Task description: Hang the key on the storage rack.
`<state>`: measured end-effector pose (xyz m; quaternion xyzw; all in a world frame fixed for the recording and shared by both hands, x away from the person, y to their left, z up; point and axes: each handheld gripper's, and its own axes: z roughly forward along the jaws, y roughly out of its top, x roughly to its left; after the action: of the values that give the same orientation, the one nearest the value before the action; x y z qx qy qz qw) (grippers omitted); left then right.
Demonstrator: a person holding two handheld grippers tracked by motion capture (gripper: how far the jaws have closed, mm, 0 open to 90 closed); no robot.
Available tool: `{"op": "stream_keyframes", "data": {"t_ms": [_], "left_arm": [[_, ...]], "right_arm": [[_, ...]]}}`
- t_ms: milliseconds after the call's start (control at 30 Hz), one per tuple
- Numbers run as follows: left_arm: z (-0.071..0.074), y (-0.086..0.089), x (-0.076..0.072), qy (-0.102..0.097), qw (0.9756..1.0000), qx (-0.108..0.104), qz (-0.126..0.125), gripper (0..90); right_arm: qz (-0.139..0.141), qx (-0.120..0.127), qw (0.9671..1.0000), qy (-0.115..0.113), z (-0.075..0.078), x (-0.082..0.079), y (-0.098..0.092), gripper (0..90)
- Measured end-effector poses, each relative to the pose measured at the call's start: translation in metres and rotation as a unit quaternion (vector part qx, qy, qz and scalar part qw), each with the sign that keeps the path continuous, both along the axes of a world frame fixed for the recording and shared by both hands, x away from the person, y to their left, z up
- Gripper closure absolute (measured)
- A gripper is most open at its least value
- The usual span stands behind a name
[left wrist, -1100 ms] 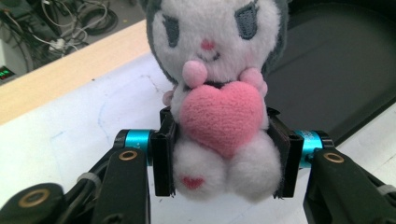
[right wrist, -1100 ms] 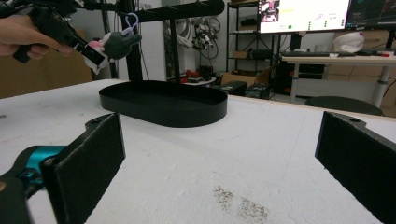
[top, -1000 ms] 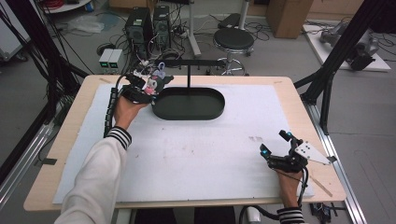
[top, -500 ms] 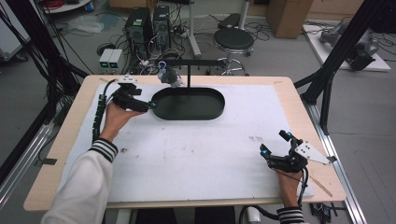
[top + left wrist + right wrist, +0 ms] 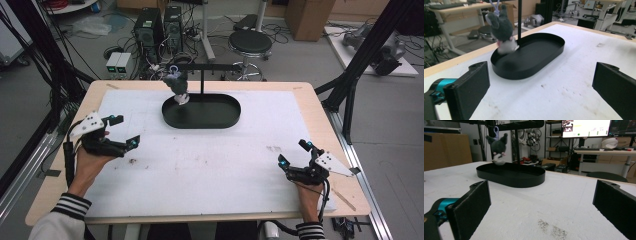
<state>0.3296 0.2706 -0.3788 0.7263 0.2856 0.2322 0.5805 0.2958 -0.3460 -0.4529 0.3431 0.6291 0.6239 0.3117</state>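
Two handheld rigs here: the left tool (image 5: 121,133) is black with teal tips and a grey three-cornered plate on top, black cable looping off it. The right tool (image 5: 294,153) matches, teal accents, grey plate, cable trailing. Broad flat black jaws. Both cuffs are black-and-white striped; left sleeve pale.

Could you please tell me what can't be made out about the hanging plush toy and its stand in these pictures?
- Plush toy: blurred in the left gripper view; face unreadable.
- Its loop: cut off there by the top edge.
- Stand crossbar: left end hidden by dark background in the right gripper view.
- Plush in the high view: too small.
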Motion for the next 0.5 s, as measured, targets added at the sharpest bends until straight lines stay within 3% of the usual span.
{"op": "stream_keyframes", "data": {"t_ms": [200,500], "left_arm": [[-0.02,0.004,-0.022,-0.013,0.9998,-0.014,-0.004,1.7],[-0.045,0.004,-0.04,-0.026,0.9994,-0.024,0.006,1.7]], "right_arm": [[-0.001,-0.002,1.0,-0.002,0.0,0.0,0.0,0.5],[0.001,-0.003,1.0,-0.001,0.0,0.0,0.0,0.5]]}}
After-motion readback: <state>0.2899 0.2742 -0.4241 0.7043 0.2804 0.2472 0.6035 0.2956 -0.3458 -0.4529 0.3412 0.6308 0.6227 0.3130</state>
